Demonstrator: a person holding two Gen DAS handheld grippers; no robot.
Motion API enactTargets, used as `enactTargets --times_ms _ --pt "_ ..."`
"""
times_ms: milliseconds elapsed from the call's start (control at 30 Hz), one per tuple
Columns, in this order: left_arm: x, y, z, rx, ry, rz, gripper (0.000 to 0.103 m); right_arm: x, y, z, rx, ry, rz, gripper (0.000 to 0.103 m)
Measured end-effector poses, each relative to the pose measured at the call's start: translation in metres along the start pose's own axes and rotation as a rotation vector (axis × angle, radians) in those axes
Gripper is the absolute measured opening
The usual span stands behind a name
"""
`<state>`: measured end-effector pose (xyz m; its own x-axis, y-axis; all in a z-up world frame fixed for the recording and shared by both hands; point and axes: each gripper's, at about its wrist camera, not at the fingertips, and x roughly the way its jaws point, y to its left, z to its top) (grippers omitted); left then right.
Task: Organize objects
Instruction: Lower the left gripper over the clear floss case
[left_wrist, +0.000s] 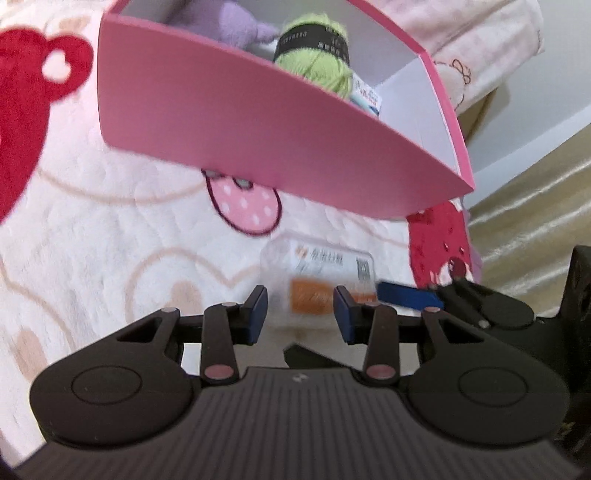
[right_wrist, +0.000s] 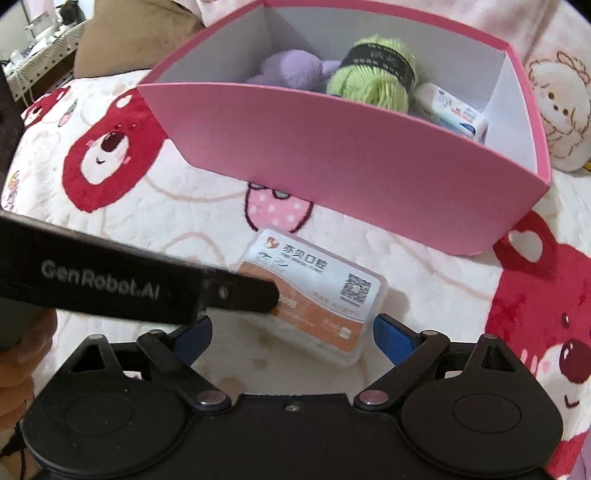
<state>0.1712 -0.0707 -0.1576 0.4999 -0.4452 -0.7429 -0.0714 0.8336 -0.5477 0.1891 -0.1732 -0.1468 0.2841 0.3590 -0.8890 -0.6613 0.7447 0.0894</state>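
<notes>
A clear plastic case with a white and orange label (right_wrist: 314, 295) lies on the bear-print blanket in front of a pink box (right_wrist: 332, 155). The case also shows, blurred, in the left wrist view (left_wrist: 317, 280). My left gripper (left_wrist: 301, 314) is open, its blue pads either side of the case's near end. My right gripper (right_wrist: 291, 334) is open just short of the case. The left gripper's black arm (right_wrist: 110, 284) crosses the right wrist view and touches the case's left side. The box (left_wrist: 221, 122) holds a purple plush (right_wrist: 291, 70), green yarn (right_wrist: 373, 74) and a white packet (right_wrist: 450, 110).
The blanket (right_wrist: 184, 221) is soft and cream with red bears. A plush doll (right_wrist: 561, 114) sits at the far right. The right gripper's blue finger (left_wrist: 406, 295) shows in the left wrist view. The bed edge and a pale floor (left_wrist: 535, 206) lie to the right.
</notes>
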Motion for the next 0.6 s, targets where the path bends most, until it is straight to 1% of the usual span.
enactTargets --times_ms 67,100,167,233,333,400,533,600 --pt "-0.001 -0.001 0.0 0.038 -0.03 0.036 0.038 0.003 -0.008 -0.001 0.049 0.019 0.01 0.096" --pt "0.002 -0.002 0.0 0.047 -0.035 0.038 0.038 0.004 -0.012 -0.001 0.08 0.028 0.015 0.096" --pt "0.008 0.0 0.001 0.039 -0.023 0.022 0.038 0.008 -0.02 0.0 0.146 0.039 0.036 0.096" --pt "0.011 0.002 0.002 0.017 -0.02 -0.002 0.038 0.009 -0.025 0.001 0.186 0.037 0.054 0.096" --pt "0.013 0.001 0.002 0.027 -0.021 -0.004 0.038 0.007 -0.022 0.002 0.201 0.018 0.061 0.096" --pt "0.014 0.001 0.003 0.016 -0.01 -0.01 0.037 0.007 -0.019 0.004 0.199 0.009 0.063 0.096" --pt "0.013 0.006 0.007 -0.006 0.018 -0.027 0.032 0.015 -0.014 0.007 0.184 0.023 0.031 0.098" --pt "0.014 0.006 0.007 -0.005 0.023 -0.028 0.031 0.018 -0.014 0.01 0.193 0.026 0.029 0.098"
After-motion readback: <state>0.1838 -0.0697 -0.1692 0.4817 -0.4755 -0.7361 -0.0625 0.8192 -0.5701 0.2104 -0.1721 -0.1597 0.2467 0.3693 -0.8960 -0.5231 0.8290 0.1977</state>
